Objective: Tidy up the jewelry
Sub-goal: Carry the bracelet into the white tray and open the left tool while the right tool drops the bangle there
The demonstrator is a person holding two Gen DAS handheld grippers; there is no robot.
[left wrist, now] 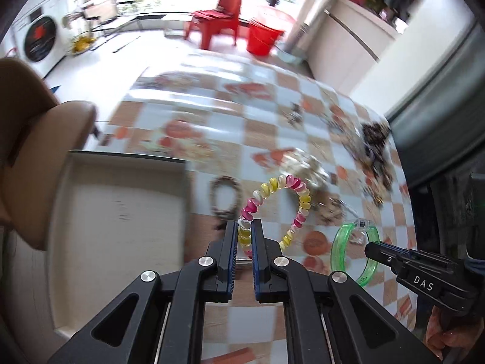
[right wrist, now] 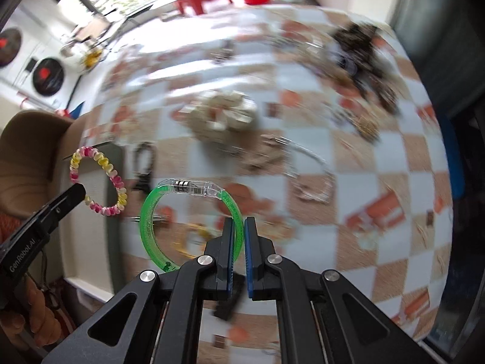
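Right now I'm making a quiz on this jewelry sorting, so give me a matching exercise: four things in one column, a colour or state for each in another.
Things:
1. spiral bracelet
2. bangle
3. tray
4. scrunchie

Descriptions:
A. green, clear clasp section, held by the right gripper
B. cream, lying on the tablecloth
C. pink, yellow and white, held by the left gripper
D. pale, shallow, at the table's edge

Pairs: 1-C, 2-A, 3-D, 4-B

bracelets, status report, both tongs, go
Left tongs shut on pink-and-yellow spiral bracelet. Right tongs shut on green plastic bangle. Both lifted off checkered tablecloth. Beige tray at left, nothing blocking.
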